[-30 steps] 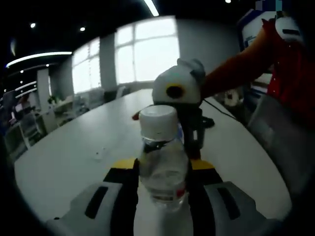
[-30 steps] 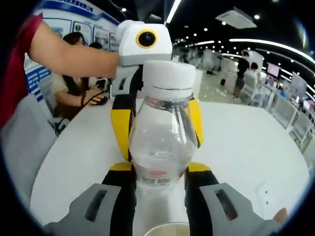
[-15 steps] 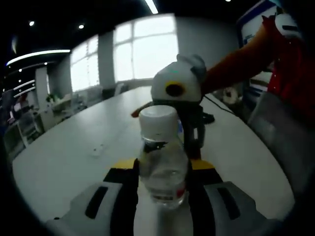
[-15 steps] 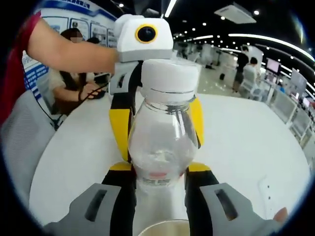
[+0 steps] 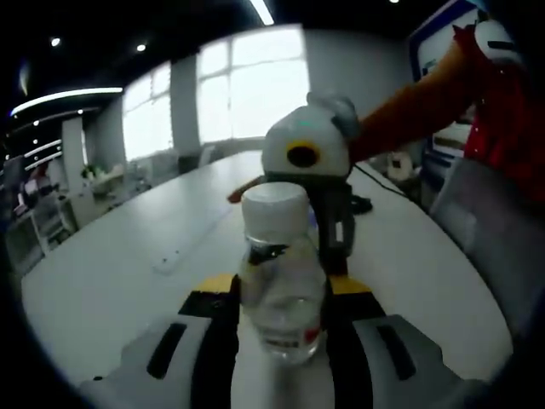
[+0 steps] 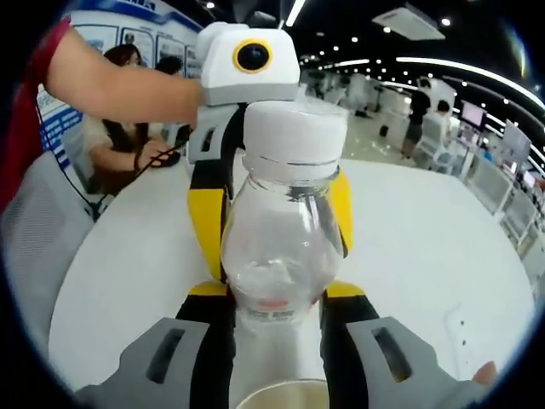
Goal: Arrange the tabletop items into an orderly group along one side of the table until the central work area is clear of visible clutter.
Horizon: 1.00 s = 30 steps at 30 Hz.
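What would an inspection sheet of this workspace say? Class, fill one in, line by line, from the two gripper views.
Surface: white table, mostly bare.
Job's things: clear plastic bottle with white cap, upright between both grippers.
Clutter: rim of a pale cup at the bottom edge of the right gripper view; small flat white item on the table.
Grippers: left gripper and right gripper face each other across the bottle; jaws beside it, grip itself not clear.
Cables: dark cable trailing across the table's far side.
Surroundings: large windows; seated person; wall posters.
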Available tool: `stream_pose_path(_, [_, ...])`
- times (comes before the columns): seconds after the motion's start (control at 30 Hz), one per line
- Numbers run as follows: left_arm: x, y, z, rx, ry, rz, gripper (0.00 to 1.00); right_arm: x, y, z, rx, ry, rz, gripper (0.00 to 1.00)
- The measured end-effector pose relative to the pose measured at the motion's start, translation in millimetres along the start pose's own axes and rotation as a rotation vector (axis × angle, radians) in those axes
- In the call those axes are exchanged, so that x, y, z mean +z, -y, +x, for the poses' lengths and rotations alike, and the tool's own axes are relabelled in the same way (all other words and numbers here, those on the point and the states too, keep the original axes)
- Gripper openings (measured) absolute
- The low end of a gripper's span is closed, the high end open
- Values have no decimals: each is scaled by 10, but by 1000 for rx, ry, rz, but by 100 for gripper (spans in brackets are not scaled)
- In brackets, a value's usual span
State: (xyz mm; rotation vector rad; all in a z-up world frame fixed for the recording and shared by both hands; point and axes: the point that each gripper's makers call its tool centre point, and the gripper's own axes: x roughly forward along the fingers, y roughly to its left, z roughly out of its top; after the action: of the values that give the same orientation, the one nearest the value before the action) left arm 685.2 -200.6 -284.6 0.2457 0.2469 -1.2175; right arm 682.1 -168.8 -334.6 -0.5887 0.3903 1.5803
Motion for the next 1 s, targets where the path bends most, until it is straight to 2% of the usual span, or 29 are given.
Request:
stream_pose_path(0.83, [-3, -15, 39, 4, 23, -15, 37, -32, 31, -13, -10, -22, -12, 38])
stream_pose_path(1.0, [-20, -17, 35, 7, 13, -44, 37, -35, 30, -12, -8, -23, -4, 39])
